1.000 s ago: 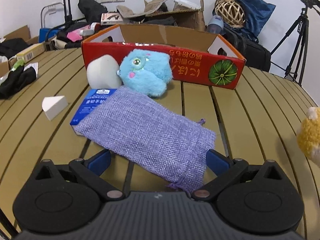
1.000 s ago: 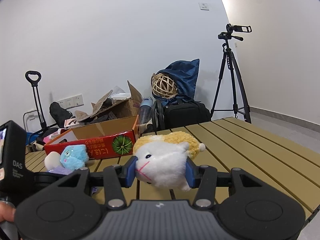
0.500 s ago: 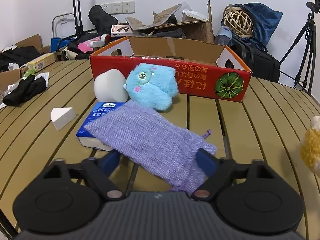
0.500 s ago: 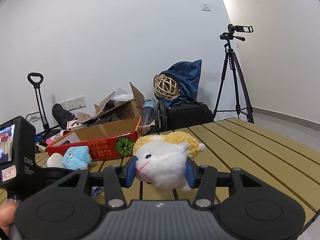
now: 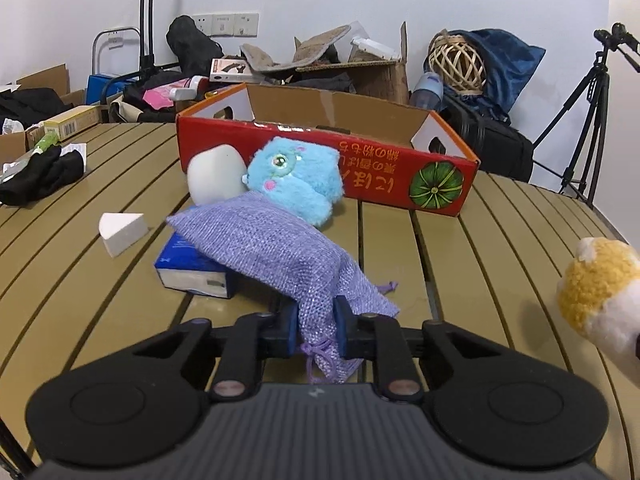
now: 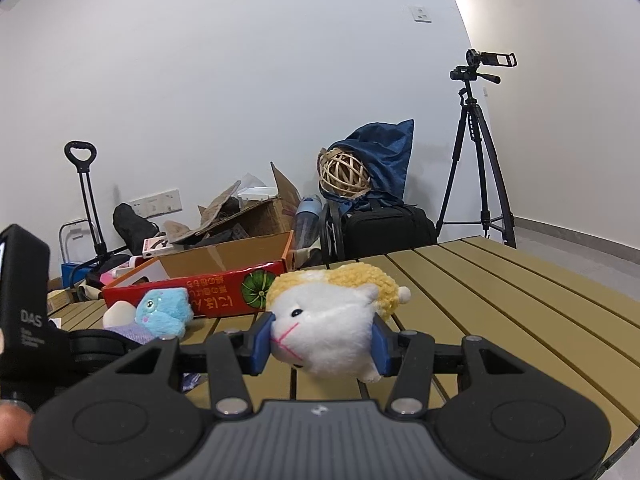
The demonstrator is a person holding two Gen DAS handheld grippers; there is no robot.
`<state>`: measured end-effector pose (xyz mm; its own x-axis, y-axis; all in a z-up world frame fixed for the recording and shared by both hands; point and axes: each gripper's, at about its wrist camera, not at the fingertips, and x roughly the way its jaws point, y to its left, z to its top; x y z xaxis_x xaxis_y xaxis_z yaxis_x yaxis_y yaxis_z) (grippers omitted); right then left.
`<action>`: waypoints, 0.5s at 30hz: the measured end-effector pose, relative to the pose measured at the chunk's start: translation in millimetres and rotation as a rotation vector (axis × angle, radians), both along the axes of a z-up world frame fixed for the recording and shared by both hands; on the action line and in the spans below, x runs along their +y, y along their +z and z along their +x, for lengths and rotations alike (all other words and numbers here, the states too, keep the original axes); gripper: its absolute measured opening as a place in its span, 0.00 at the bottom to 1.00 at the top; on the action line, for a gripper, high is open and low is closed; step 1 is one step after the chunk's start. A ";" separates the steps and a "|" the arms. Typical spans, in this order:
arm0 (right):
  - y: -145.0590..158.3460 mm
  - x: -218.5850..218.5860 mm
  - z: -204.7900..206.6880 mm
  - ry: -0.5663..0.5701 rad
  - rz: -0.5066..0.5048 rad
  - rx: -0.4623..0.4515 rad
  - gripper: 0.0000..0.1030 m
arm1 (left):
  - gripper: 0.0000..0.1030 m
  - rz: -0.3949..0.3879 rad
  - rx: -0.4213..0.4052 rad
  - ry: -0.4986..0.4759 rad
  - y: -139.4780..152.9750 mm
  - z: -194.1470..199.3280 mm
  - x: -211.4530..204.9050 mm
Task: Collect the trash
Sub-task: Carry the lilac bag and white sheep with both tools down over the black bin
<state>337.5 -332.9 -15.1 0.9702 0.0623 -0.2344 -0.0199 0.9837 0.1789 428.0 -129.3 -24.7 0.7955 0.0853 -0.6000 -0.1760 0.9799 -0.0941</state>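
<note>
My left gripper [image 5: 316, 326] is shut on the near end of a purple woven drawstring pouch [image 5: 276, 248], pinching the cloth between its blue pads. The pouch drapes over a blue tissue box [image 5: 188, 268] and reaches a blue plush toy [image 5: 296, 178] and a white rounded lump [image 5: 216, 174]. Behind them stands an open red cardboard box [image 5: 400, 182] with a pumpkin print. My right gripper [image 6: 322, 338] is shut on a white and yellow plush hamster [image 6: 332, 320], held above the slatted table [image 6: 500, 300]. That hamster [image 5: 600, 284] shows at the right edge of the left wrist view.
A white foam wedge [image 5: 120, 230] lies left of the tissue box. Black cloth [image 5: 40, 176] and small boxes sit at the table's far left. Beyond the table are a cluttered cardboard box [image 5: 352, 68], a wicker ball [image 5: 456, 62], a black bag [image 5: 492, 146] and a tripod [image 6: 476, 160].
The left jaws went from wide open around the pouch's end to shut on it, bunching the cloth and lifting the pouch off the table. The right gripper kept its hold on the hamster.
</note>
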 end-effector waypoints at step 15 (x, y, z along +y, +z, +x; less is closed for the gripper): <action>6.1 6.8 -14.1 0.044 -0.007 -0.047 0.46 | 0.16 0.073 -0.127 -0.061 36.7 -50.6 3.8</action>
<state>323.4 -326.1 -9.0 0.9765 0.1033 -0.1890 -0.0711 0.9830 0.1695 377.3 -125.4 12.0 0.8695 0.0740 -0.4883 -0.1069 0.9935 -0.0398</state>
